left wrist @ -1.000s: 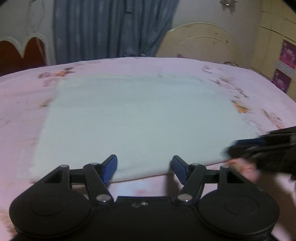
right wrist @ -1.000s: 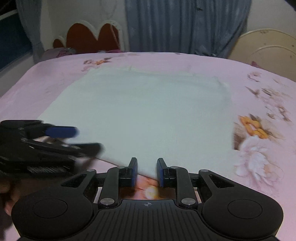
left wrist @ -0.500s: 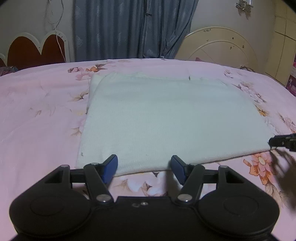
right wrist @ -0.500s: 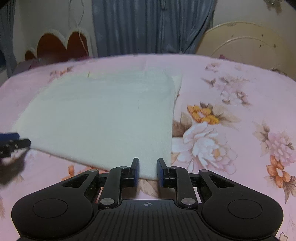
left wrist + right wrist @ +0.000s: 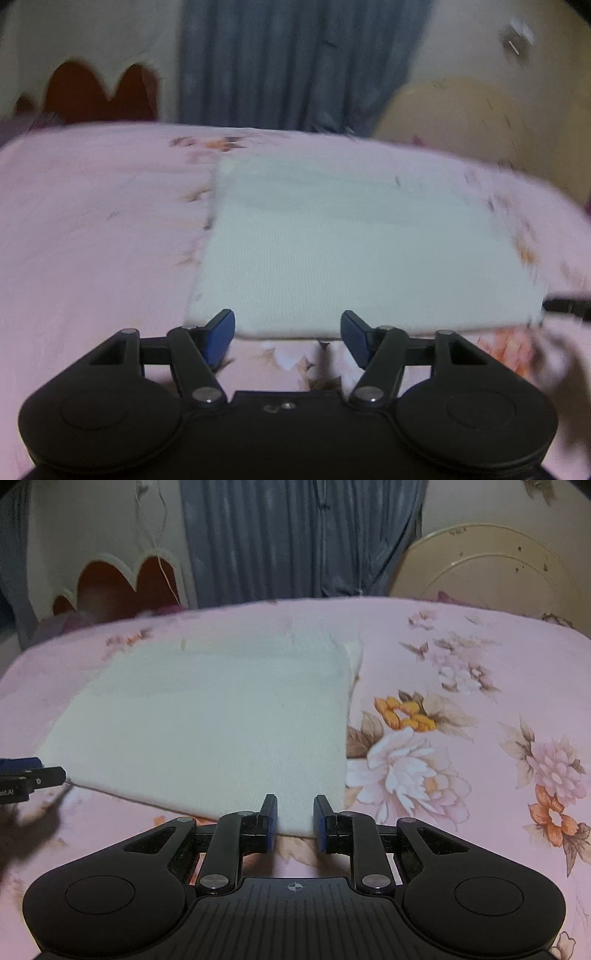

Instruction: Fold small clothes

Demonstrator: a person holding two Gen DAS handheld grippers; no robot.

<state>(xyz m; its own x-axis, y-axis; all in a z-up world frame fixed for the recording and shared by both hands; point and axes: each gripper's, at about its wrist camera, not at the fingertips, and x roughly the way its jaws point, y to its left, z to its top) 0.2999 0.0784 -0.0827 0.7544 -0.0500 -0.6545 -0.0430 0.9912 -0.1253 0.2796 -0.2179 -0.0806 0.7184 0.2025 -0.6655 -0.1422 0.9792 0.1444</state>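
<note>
Seen first from the left wrist, the left gripper (image 5: 287, 334) hangs just short of the near edge of the folded white knit garment (image 5: 354, 251), which lies flat toward the middle of the floral pink bed sheet (image 5: 92, 229); its jaws are closing from about half spread, and nothing sits between the blue pads (image 5: 221, 332), only bare sheet. At the right edge of this blurred view the dark tip of the right gripper (image 5: 569, 304) shows beside the garment's near right corner. The risk, as I judge it, is that the jaws shut short of the hem and catch sheet instead of knit, or pinch only the top layer so the fold peels apart when lifted. From the right wrist, the right gripper (image 5: 294, 821) has its jaws narrowly parted with the garment's (image 5: 207, 723) near edge lying in the gap; the pads do not visibly press it, so I read it as not gripping. The left gripper's tip (image 5: 35, 775) shows at the near left corner. If one side lifts before the other holds, the cloth could skew or drag across the sheet (image 5: 480, 664). Count: one garment, two grippers, one bed, one blue curtain (image 5: 295, 535), one scalloped headboard (image 5: 118, 579).
</note>
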